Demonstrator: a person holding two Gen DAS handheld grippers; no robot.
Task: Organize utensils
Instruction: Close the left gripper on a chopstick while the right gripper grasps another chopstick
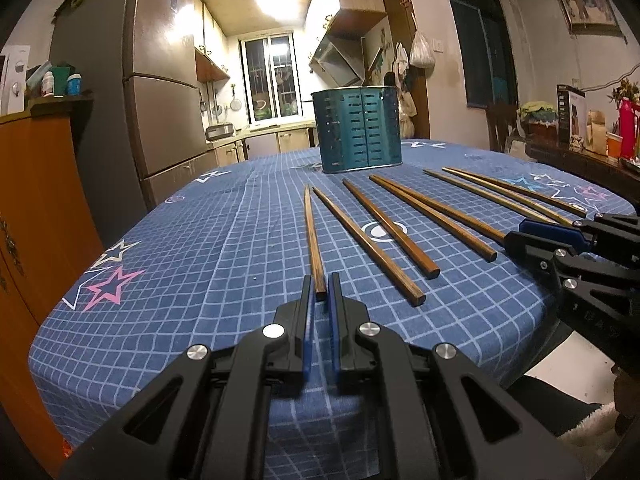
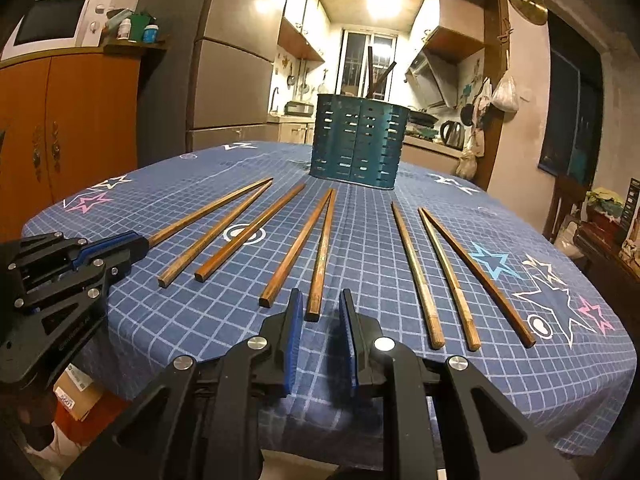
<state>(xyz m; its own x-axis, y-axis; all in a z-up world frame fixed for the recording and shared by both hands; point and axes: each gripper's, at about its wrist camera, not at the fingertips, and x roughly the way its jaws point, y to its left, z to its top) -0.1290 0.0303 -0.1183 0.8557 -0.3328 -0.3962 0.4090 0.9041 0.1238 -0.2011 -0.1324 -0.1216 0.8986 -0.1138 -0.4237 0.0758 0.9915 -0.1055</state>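
Several brown wooden chopsticks lie fanned out on the blue grid tablecloth (image 1: 192, 248), tips toward a teal slotted metal utensil holder (image 1: 357, 129) at the far side. The holder (image 2: 359, 141) has two dark sticks standing in it in the right wrist view. My left gripper (image 1: 320, 285) straddles the near end of the leftmost chopstick (image 1: 312, 236), jaws narrowly apart, not clamped. My right gripper (image 2: 321, 304) is open around the near end of a middle chopstick (image 2: 323, 252). Each gripper shows in the other's view: the right (image 1: 540, 236), the left (image 2: 120, 246).
The table's rounded edge runs close under both grippers. An orange cabinet (image 2: 72, 120) with a microwave (image 2: 56, 20) stands left, a fridge (image 1: 168, 92) behind it. A side table with boxes and a red flask (image 1: 628, 128) stands right.
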